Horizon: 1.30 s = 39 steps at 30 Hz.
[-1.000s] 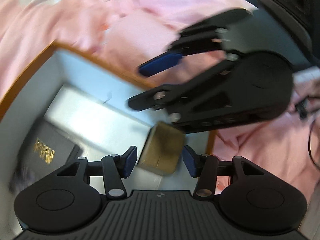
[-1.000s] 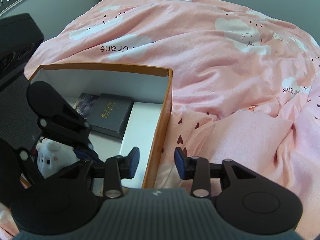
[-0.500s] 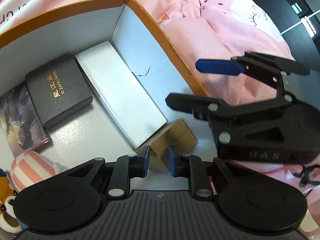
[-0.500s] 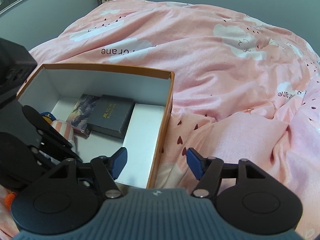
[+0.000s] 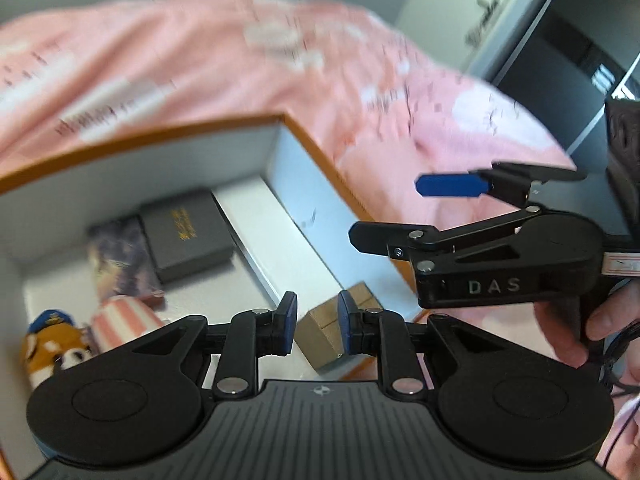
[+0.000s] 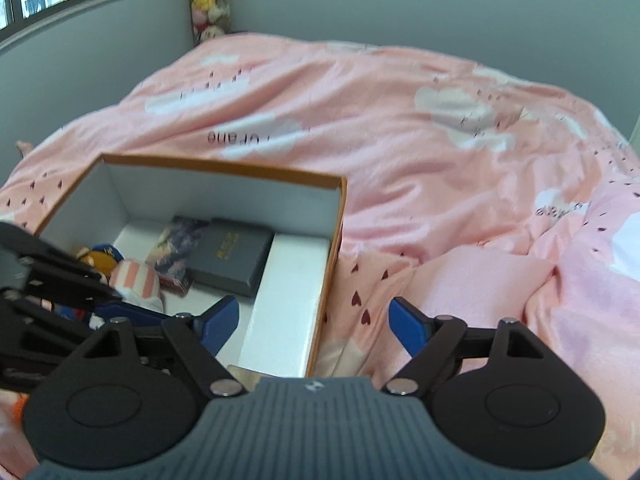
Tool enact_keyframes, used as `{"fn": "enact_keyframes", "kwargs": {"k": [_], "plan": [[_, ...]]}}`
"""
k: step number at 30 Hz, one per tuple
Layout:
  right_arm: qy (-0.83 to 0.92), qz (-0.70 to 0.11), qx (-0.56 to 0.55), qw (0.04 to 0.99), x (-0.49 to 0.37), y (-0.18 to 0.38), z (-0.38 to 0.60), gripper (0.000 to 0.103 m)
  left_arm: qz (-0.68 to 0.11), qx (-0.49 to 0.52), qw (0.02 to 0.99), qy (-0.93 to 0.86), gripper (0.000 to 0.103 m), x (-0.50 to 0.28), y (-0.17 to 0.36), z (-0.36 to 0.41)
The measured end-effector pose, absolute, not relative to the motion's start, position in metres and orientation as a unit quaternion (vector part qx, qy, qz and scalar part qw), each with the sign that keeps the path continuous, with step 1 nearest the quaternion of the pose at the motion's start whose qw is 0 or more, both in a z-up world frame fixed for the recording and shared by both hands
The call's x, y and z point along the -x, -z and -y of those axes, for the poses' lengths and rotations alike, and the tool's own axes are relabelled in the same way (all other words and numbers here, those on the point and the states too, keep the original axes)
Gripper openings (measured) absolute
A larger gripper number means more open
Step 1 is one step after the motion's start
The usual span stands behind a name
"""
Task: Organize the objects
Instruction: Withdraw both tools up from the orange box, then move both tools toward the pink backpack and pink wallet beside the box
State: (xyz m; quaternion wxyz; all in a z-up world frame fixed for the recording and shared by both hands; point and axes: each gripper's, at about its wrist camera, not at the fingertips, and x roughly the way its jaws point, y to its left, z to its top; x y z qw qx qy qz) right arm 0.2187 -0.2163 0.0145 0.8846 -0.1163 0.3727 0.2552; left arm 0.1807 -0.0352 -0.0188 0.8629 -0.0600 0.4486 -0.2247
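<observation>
Both tools empty: left tool (image 5: 313, 329) narrow above brown box (image 5: 335, 328), right tool (image 6: 314, 322) wide beside orange box (image 6: 334, 248).

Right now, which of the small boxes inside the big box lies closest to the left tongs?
The brown cardboard box, just beyond the left tongs; the black box and long white box lie farther back.

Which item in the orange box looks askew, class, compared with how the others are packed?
The small brown cardboard box in the near corner of the orange box sits turned at an angle, unlike the long white box and black case, which lie squarely side by side. Nothing looks spilled or damaged.
</observation>
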Motion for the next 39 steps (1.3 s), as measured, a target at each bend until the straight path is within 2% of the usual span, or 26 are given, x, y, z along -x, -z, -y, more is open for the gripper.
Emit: {"fn": "enact_keyframes", "kwargs": {"k": [2, 9, 12, 14, 17, 26, 30, 33, 39], "plan": [[-0.248, -0.355, 0.11, 0.895, -0.208, -0.019, 0.219, 0.088, -0.419, 0.063, 0.881, 0.208, 0.03, -0.161, 0.011, 0.033], [-0.237, -0.319, 0.129, 0.908, -0.163, -0.022, 0.223, 0.089, -0.374, 0.054, 0.908, 0.178, 0.03, -0.115, -0.006, 0.031], [-0.248, -0.311, 0.13, 0.908, -0.142, -0.019, 0.224, 0.089, -0.371, 0.066, 0.911, 0.167, 0.034, -0.103, -0.002, 0.029], [-0.251, -0.315, 0.131, 0.906, -0.129, -0.017, 0.224, 0.089, -0.359, 0.074, 0.92, 0.14, 0.041, -0.094, -0.001, 0.026], [-0.254, -0.339, 0.122, 0.898, -0.113, -0.012, 0.224, 0.089, -0.372, 0.072, 0.917, 0.125, 0.042, -0.086, 0.004, 0.022], [-0.256, -0.465, 0.095, 0.842, -0.076, 0.028, 0.234, 0.089, -0.48, 0.019, 0.862, 0.16, 0.042, -0.056, 0.047, 0.026], [-0.263, -0.517, 0.091, 0.81, -0.061, 0.051, 0.231, 0.089, -0.503, -0.003, 0.849, 0.162, 0.041, -0.045, 0.059, 0.031], [-0.27, -0.55, 0.095, 0.785, -0.053, 0.067, 0.225, 0.089, -0.513, -0.011, 0.844, 0.155, 0.037, -0.042, 0.063, 0.033], [-0.272, -0.575, 0.098, 0.765, -0.048, 0.079, 0.221, 0.092, -0.536, -0.02, 0.832, 0.143, 0.036, -0.041, 0.069, 0.031]]}}
